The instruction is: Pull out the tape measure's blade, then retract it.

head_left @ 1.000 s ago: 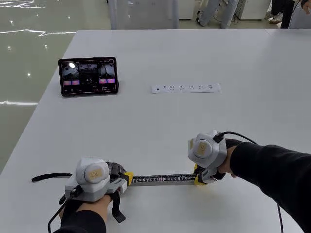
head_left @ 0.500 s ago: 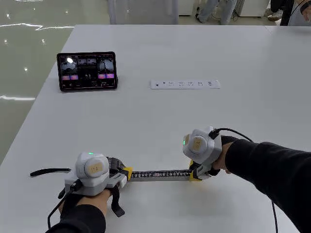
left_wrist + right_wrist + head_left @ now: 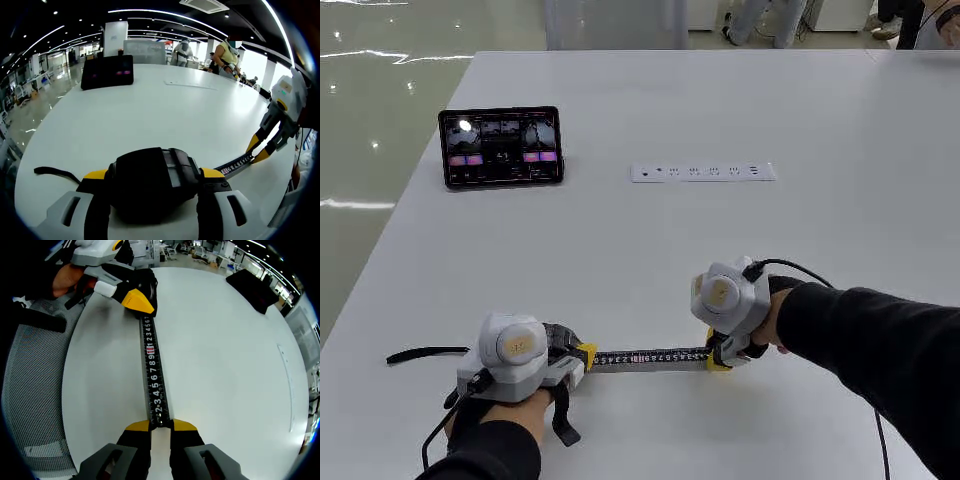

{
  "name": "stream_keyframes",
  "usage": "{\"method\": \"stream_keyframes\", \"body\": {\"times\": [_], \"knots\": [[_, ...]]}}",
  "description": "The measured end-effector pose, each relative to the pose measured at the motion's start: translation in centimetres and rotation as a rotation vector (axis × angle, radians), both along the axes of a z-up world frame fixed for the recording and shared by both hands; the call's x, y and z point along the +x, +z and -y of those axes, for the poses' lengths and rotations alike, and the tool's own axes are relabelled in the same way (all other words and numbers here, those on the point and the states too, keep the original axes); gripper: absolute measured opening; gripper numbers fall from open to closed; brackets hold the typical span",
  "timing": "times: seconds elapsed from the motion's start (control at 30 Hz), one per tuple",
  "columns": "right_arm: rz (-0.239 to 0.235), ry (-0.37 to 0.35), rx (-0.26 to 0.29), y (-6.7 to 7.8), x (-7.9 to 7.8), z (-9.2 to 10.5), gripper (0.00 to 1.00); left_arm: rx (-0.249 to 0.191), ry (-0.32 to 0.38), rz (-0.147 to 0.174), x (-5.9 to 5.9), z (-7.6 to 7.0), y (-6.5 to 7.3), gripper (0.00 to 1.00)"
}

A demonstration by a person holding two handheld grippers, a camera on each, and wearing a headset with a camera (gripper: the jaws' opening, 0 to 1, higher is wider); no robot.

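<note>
Tape blade out btwn 2 grippers, flat on white tabletop at its near edge.

L gripper is clamped on the black tape measure case, 1 yellow-tipped jaw on each side, case resting on the tabletop. R gripper is pinched shut on the blade's free end, yellow tips touching it. Blade runs straight btwn them, lying on the surface, black w/ white numerals; in the right gripper view 2 to 9 read up from the jaws, then a red mark, then more digits toward the case. Black strap trails from the case on the side away from the blade. Far side, well apart from the tape: tablet w/ lit screen, propped up, and white power strip lying flat.
</note>
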State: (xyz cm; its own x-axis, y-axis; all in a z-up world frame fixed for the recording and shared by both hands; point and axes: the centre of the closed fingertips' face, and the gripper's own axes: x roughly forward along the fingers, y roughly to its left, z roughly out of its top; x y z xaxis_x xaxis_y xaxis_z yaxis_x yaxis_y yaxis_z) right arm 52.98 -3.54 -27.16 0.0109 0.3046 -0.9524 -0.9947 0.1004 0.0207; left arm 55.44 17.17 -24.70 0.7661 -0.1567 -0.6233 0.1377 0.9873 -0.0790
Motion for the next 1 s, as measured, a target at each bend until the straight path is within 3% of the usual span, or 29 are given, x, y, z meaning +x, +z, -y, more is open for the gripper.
{"method": "stream_keyframes", "body": {"times": [1.0], "knots": [[0.005, 0.045, 0.010, -0.1, 0.0, -2.1, 0.10, -0.020, -0.007, -0.007, -0.1, 0.0, -0.2, 0.67]]}}
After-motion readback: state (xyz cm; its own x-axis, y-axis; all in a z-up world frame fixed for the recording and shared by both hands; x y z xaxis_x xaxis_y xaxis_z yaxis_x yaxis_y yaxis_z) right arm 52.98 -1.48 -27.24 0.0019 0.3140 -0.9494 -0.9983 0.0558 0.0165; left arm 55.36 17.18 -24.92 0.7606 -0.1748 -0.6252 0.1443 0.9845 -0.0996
